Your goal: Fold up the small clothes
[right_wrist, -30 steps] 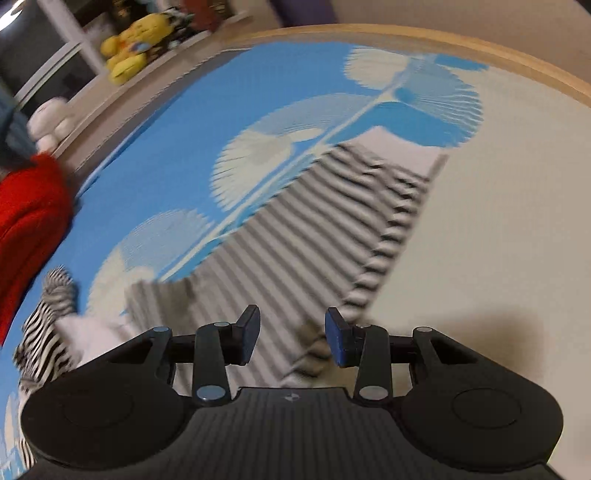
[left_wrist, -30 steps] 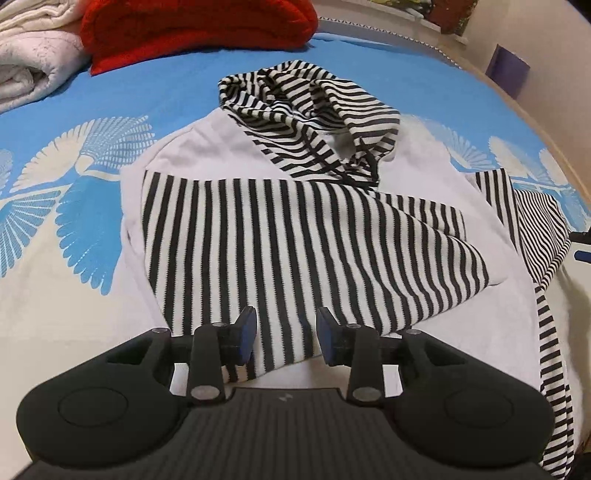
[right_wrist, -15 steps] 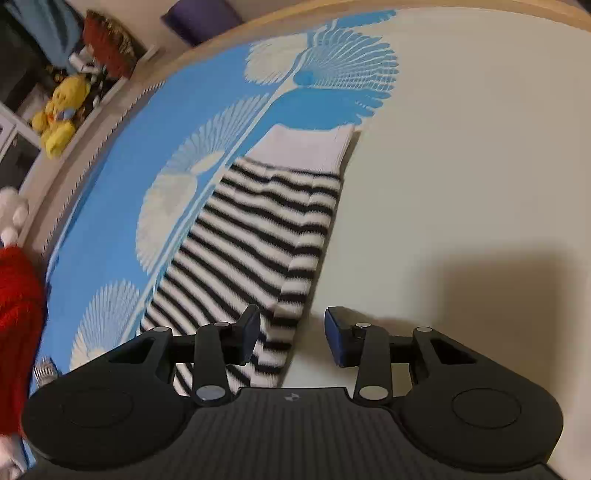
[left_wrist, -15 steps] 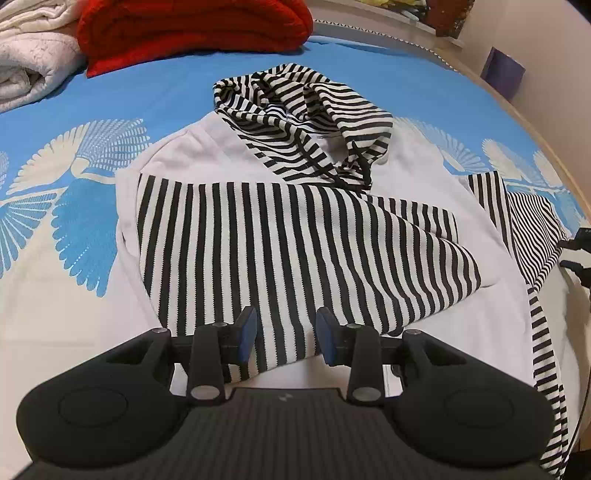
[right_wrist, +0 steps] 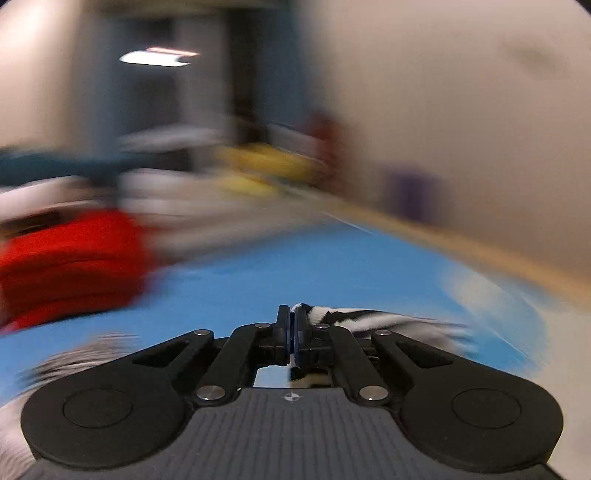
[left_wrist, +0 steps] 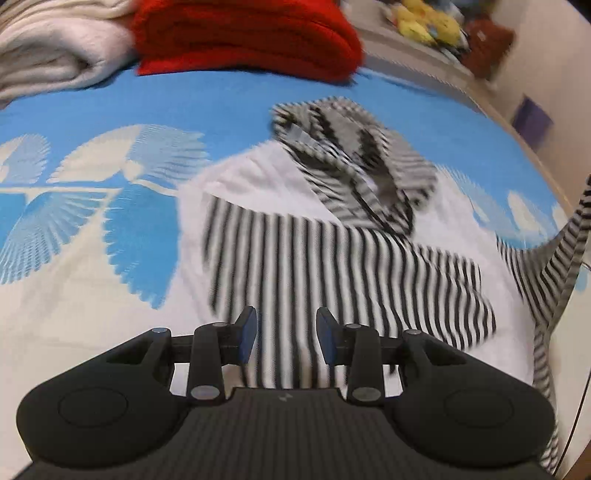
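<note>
Setting: Blue bedspread with white fan-shaped prints (left_wrist: 229,110) covers the bed; a folded red knit blanket (left_wrist: 243,37) and a cream blanket (left_wrist: 55,55) lie at the far edge, with blurred yellow plush toys (left_wrist: 424,22) on a shelf beyond.

Garment: your small white hoodie with black-and-white striped hood and sleeves (left_wrist: 258,184) lies flat in the middle of the bedspread, hood toward the red blanket, one striped sleeve (left_wrist: 332,266) folded across the chest.

Right side: the other striped sleeve (left_wrist: 554,266) rises off the bed at the left view's right edge, pulled taut upward.

Right gripper (right_wrist: 294,332): your fingers are pressed together, pinching striped fabric (right_wrist: 354,317) that trails off to the right. The view is heavily smeared, so how much cloth sits between the pads cannot be told.

Left gripper (left_wrist: 284,336): your fingers stand spread, holding nothing, hovering over the lower hem of the striped panel.

Handling: judge this as light, soft knit. It will sag, stretch a little and drag the body along if you pull the sleeve hard.

Where to hold: the cuff end looks the best grip for carrying the sleeve across; a hem corner or shoulder seam would suit the free gripper for steadying the body.

Risk: thin cloth may slip from a shallow pinch mid-swing.
</note>
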